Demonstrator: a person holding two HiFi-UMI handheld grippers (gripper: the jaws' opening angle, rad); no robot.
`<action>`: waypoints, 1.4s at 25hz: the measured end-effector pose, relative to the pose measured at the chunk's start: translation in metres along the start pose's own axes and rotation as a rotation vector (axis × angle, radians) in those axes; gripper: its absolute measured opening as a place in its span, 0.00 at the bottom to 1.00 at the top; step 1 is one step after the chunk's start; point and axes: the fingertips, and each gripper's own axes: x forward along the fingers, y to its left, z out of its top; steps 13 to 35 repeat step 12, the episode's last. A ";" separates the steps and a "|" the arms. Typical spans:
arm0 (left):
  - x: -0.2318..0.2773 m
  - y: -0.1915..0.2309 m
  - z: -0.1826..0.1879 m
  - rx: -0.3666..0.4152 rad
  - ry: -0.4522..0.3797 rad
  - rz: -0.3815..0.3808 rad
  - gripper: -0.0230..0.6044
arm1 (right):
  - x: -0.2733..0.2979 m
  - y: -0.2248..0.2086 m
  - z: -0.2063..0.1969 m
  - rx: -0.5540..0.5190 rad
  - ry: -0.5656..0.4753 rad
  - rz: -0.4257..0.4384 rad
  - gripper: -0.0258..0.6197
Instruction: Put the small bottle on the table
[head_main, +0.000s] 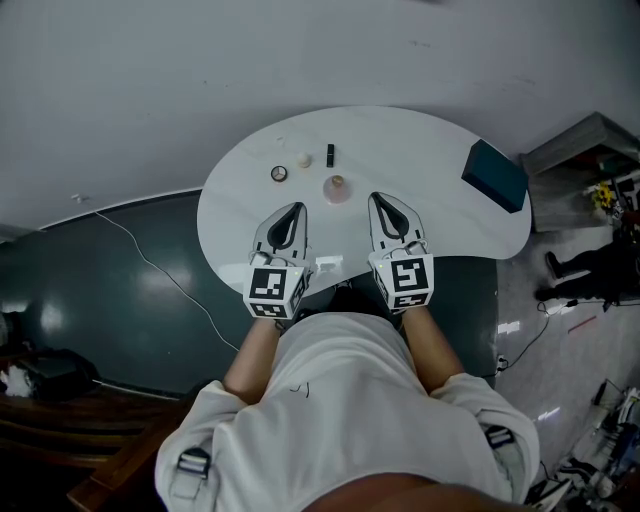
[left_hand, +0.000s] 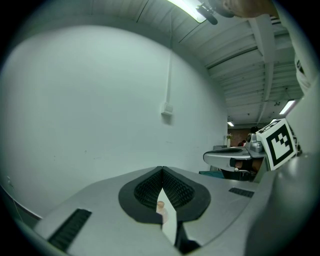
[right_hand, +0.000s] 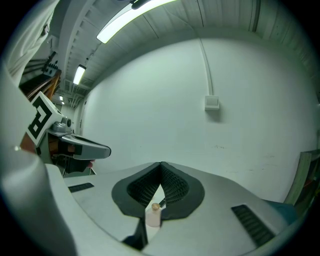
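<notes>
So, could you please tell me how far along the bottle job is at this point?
Done, it seems: the small bottle stands upright on the table, apart from both grippers. In hand: nothing; the left gripper and right gripper are shut and empty, pointing towards it from the near edge. Left: nothing that I can see, unless the bottle belongs elsewhere.

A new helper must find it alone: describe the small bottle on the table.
On the white table, look just past the tips of the left gripper and the right gripper. The small bottle stands between them: pale pink with a tan cap, unlike the black stick and round disc beyond it.
</notes>
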 end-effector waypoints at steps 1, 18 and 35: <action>0.001 0.000 -0.001 0.000 0.002 -0.001 0.06 | 0.000 -0.001 -0.001 0.000 0.001 0.000 0.04; 0.018 0.000 -0.010 -0.028 0.024 -0.007 0.06 | 0.009 -0.013 -0.008 0.003 0.023 -0.001 0.04; 0.018 0.000 -0.010 -0.028 0.024 -0.007 0.06 | 0.009 -0.013 -0.008 0.003 0.023 -0.001 0.04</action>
